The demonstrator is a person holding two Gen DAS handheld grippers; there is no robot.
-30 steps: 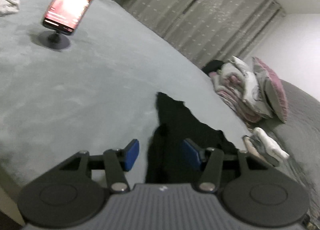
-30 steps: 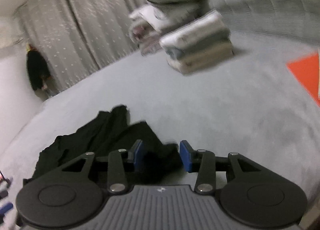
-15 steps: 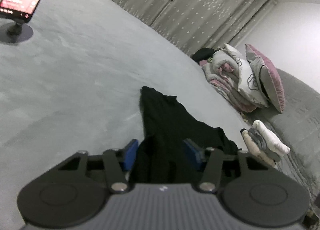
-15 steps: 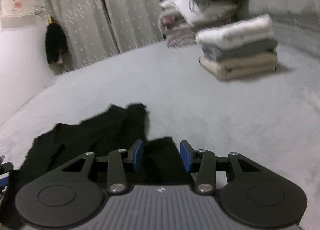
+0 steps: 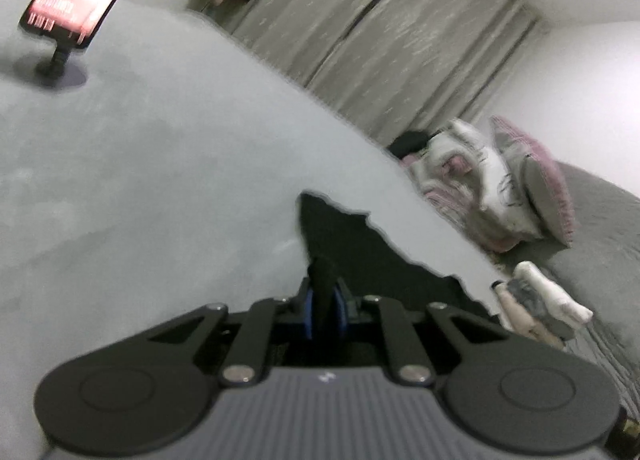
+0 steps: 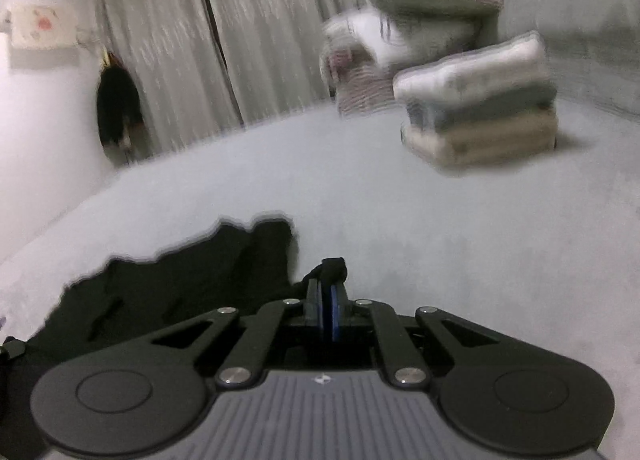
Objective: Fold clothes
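Black garment (image 5: 360, 256) on the bed (image 5: 160, 180), bunched edges pinched by left claw (image 5: 324, 306), closing, and right claw (image 6: 327, 310).

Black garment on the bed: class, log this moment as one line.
stage: grasp | left hand-held gripper: closing on black garment | right hand-held gripper: shut on it | garment on bed

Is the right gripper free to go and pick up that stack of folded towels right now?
Probably not: the right gripper is shut on the black garment. The folded stack sits well beyond it across bare bed.
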